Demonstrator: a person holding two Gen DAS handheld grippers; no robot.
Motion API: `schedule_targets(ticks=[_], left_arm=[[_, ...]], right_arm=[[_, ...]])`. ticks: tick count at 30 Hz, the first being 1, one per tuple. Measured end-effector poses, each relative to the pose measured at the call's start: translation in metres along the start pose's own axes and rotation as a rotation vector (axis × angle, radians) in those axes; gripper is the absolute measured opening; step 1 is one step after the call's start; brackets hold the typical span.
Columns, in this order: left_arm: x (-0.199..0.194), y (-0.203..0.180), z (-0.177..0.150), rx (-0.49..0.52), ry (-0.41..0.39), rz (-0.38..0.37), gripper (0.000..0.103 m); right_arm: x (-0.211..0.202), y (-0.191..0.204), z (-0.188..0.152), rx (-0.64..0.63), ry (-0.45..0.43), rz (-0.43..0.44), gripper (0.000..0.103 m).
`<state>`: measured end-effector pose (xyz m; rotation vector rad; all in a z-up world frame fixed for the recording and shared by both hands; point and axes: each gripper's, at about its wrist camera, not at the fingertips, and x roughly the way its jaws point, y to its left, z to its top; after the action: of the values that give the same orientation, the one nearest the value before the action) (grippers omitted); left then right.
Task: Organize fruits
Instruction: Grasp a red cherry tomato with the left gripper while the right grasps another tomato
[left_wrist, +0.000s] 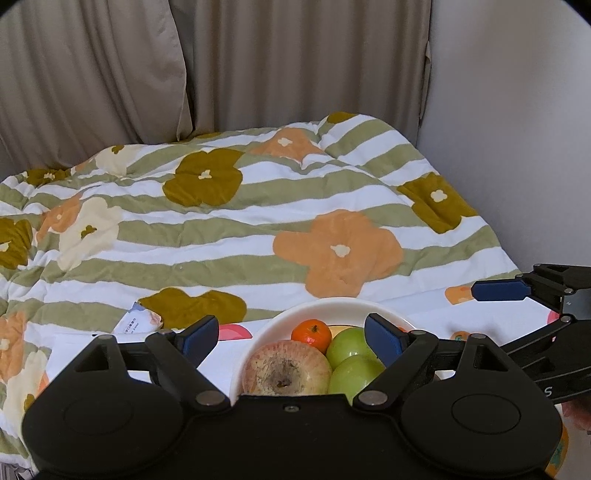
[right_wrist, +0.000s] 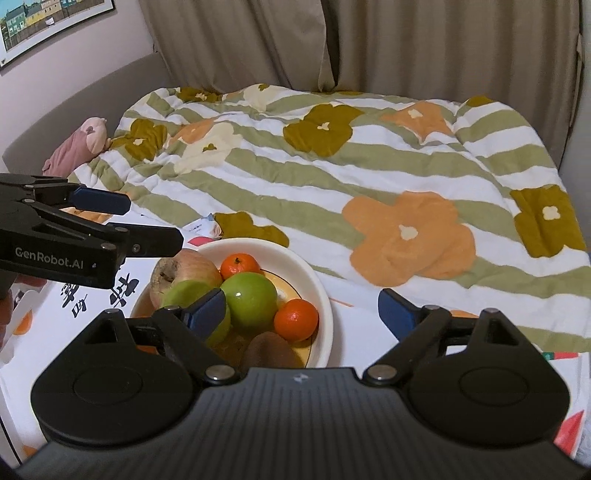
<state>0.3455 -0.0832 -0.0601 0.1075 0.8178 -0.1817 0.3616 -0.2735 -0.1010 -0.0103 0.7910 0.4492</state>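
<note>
A white bowl sits on a printed white surface at the foot of a bed. It holds a blemished red apple, two green apples, two tangerines and a brown kiwi. My right gripper is open over the bowl's near right side, one pad in front of a green apple, and nothing is gripped. My left gripper is open above the bowl, over the red apple, and is empty. It shows at the left in the right wrist view.
A quilt with green stripes and flowers covers the bed behind the bowl. A small white snack packet lies at the quilt's edge left of the bowl. A pink plush toy lies at the far left. Beige curtains and walls close off the back.
</note>
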Motion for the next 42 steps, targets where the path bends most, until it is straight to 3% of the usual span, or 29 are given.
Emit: schedule_targets(ticks=[12,18,32,42], left_arm=[[-0.07,0.009,-0.02,-0.007,-0.08,0.06,0.089],[-0.109,0.017,-0.042,-0.039,-0.099,0.051,0.089],[-0.177,0.018,-0.118,-0.029,-0.139,0.001,0.089],[-0.179,0.006,-0.167,0.006,-0.12,-0.056,0.089]], right_arm=[[-0.066,0.037,-0.005,0.034,-0.08,-0.109,0.103],[-0.107,0.067,-0.019,0.045,-0.113,-0.166,0.103],[-0.171,0.136,-0.086,0.112,-0.146,-0.259,0.103],[-0.181,0.146,-0.134,0.162,-0.125,-0.295,0.103]])
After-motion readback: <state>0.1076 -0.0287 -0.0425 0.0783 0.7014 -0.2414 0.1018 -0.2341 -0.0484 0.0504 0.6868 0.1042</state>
